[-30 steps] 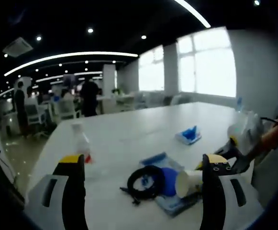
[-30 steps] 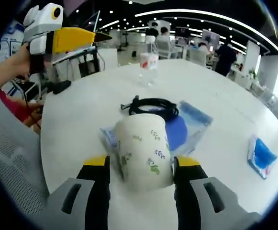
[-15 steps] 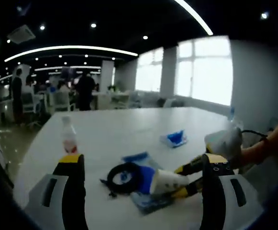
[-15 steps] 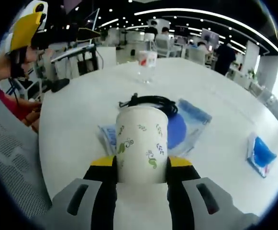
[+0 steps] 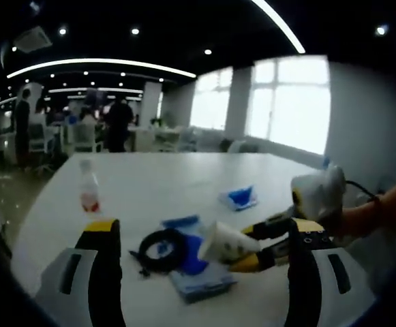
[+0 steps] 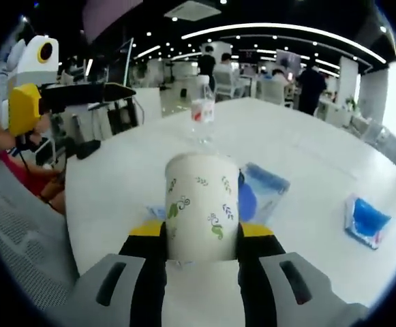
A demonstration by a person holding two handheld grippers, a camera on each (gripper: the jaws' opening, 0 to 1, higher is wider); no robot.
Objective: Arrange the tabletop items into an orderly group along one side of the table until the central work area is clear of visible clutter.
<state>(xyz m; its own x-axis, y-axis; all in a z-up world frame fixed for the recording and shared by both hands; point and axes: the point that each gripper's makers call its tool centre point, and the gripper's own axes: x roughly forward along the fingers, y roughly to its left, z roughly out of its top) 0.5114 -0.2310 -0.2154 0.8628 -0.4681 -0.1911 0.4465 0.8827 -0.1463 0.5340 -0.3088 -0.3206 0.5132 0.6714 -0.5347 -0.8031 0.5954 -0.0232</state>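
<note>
Above white table (image 6: 307, 157), right claw (image 6: 201, 235) clamps paper cup (image 6: 201, 208).

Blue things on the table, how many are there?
2: a blue packet lying alone on the white table, and a blue pouch partly hidden behind the paper cup held by the right gripper.
</note>
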